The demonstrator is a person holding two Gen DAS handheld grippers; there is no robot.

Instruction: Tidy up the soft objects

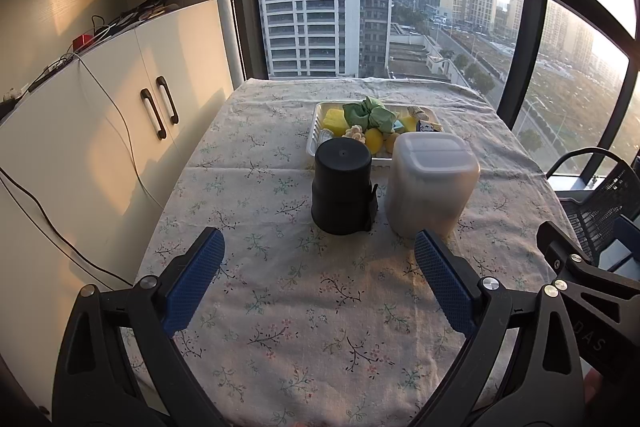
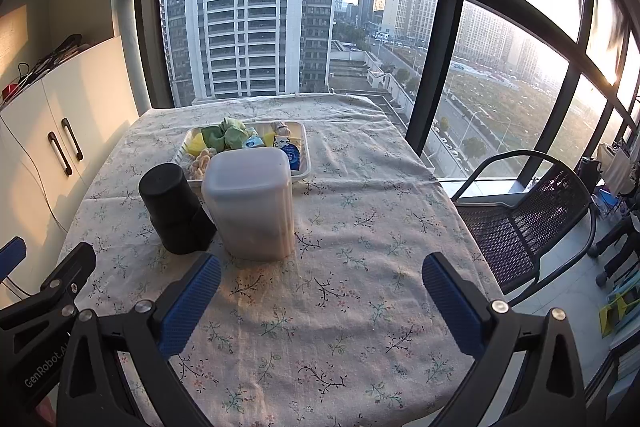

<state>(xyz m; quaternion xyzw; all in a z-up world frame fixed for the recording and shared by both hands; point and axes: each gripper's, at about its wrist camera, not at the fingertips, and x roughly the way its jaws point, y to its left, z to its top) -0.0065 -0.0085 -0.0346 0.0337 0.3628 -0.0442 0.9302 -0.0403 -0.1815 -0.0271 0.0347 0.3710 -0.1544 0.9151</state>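
hard to see: the two tubs block the near edge of the white tray, so a few soft bits are half hidden
in the way: black tub left, frosted tub right, both upside down
left gripper: wide open, empty
right gripper: same, nothing in it
soft stuff: far side, piled in the tray
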